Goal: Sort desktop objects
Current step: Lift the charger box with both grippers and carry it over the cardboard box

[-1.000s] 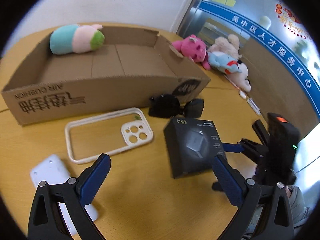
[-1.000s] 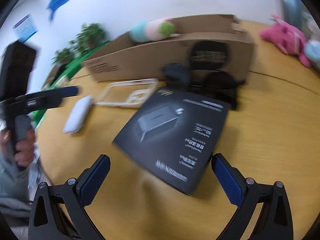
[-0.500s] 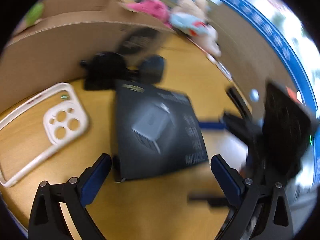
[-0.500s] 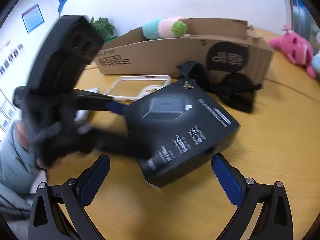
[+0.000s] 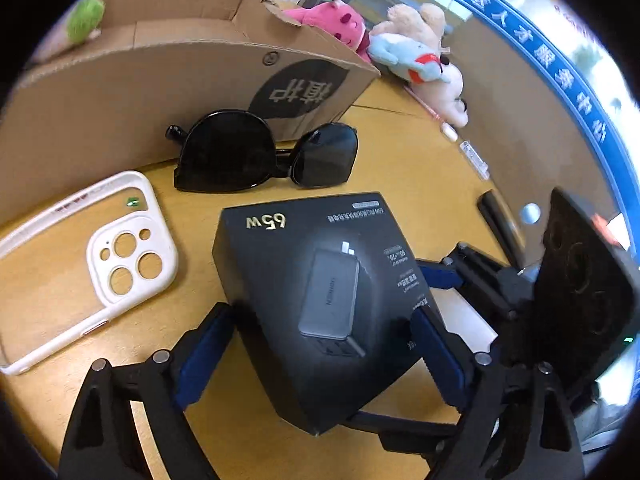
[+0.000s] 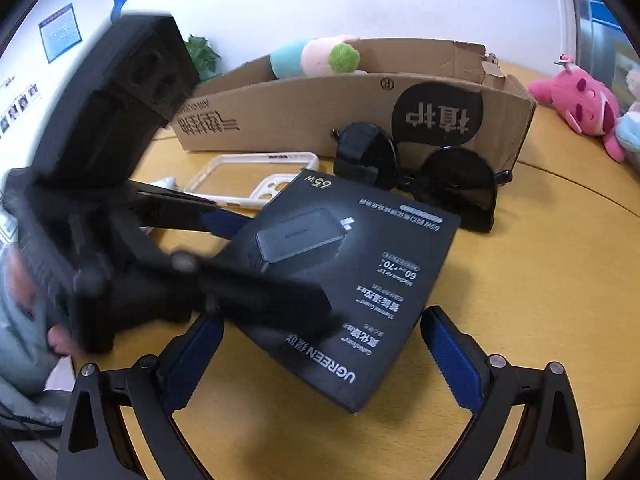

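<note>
A black charger box (image 5: 320,296) (image 6: 344,280) lies on the wooden table. My left gripper (image 5: 320,340) is open, its blue fingers straddling the box's near end, close to its sides. My right gripper (image 6: 320,344) is open around the box's other corner. Black sunglasses (image 5: 264,152) (image 6: 420,176) lie in front of the cardboard box (image 5: 120,80) (image 6: 320,112). A white phone case (image 5: 80,264) (image 6: 248,184) lies left of the charger box. A pastel plush (image 6: 316,56) lies in the cardboard box.
Pink plush (image 5: 332,20) (image 6: 580,104) and a pale blue and cream plush (image 5: 416,56) lie at the table's far side. The right gripper body (image 5: 572,292) stands right of the box; the left one (image 6: 100,184) fills the right view's left side.
My left gripper moved forward and right from the phone case side to straddle the charger box. My right gripper also closed in on the box. The box has turned slightly.
</note>
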